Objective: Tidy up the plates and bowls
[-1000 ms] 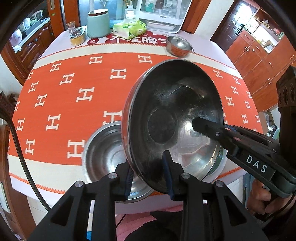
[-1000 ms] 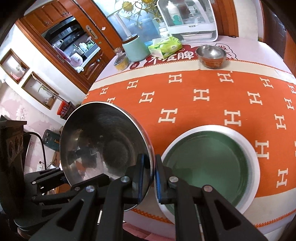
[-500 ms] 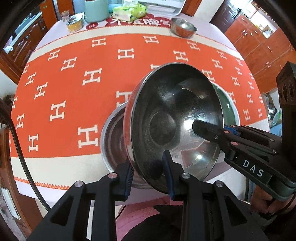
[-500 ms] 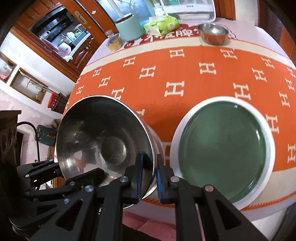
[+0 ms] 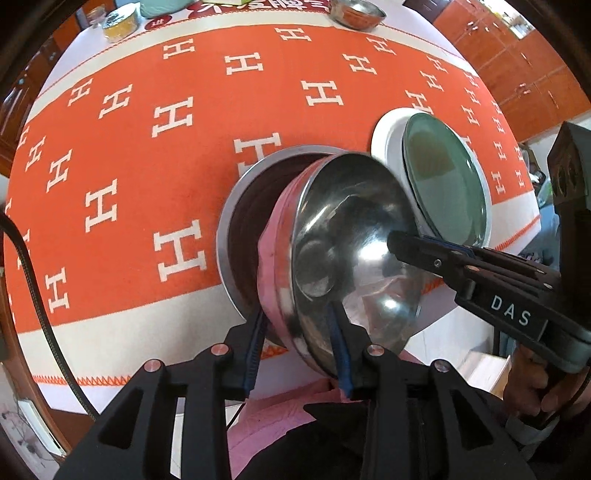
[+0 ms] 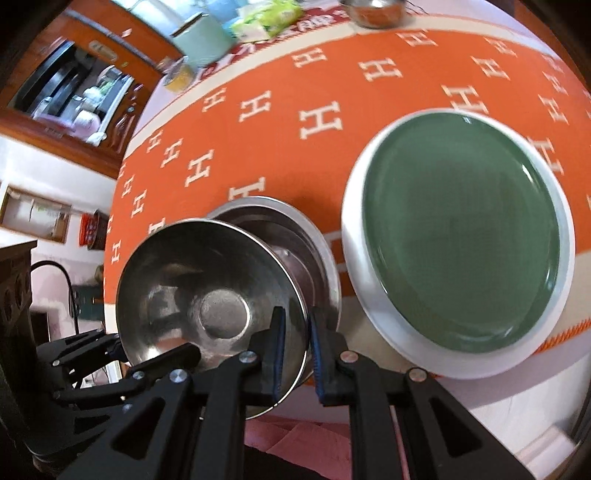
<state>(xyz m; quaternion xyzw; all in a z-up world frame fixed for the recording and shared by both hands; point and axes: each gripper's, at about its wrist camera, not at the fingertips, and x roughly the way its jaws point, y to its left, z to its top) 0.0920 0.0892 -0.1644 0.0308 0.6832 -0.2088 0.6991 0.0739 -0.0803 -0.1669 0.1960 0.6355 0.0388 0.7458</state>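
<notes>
Orange cloth with white H marks (image 5: 140,206) covered the round table, the largest thing in either view, with a pale band along its near edge. On it, toward the right side, lay a green plate (image 6: 461,236) stacked on a wider white plate (image 6: 354,258). Just beside these, near the table's front edge, sat a steel bowl (image 5: 236,236) on the cloth. A second steel bowl (image 5: 354,236) was held tilted over that one, its base dipping inside the lower bowl's rim and its shiny inside turned toward the person; whether the two bowls touched could not be told. The left gripper (image 5: 295,343) straddled the near rim of the tilted bowl, one blue pad inside and one outside; its jaws were opening, and the outer pad stood clear of the wall. The right gripper (image 6: 297,354) was pinched closed on the same bowl's rim at another spot, one finger inside, the other outside. A hand (image 5: 532,380) showed at the right gripper's handle. At the far edge of the table stood a small metal bowl (image 5: 356,13), a pale green canister (image 6: 201,38) and a green packet (image 6: 269,16), the last two blurred.
</notes>
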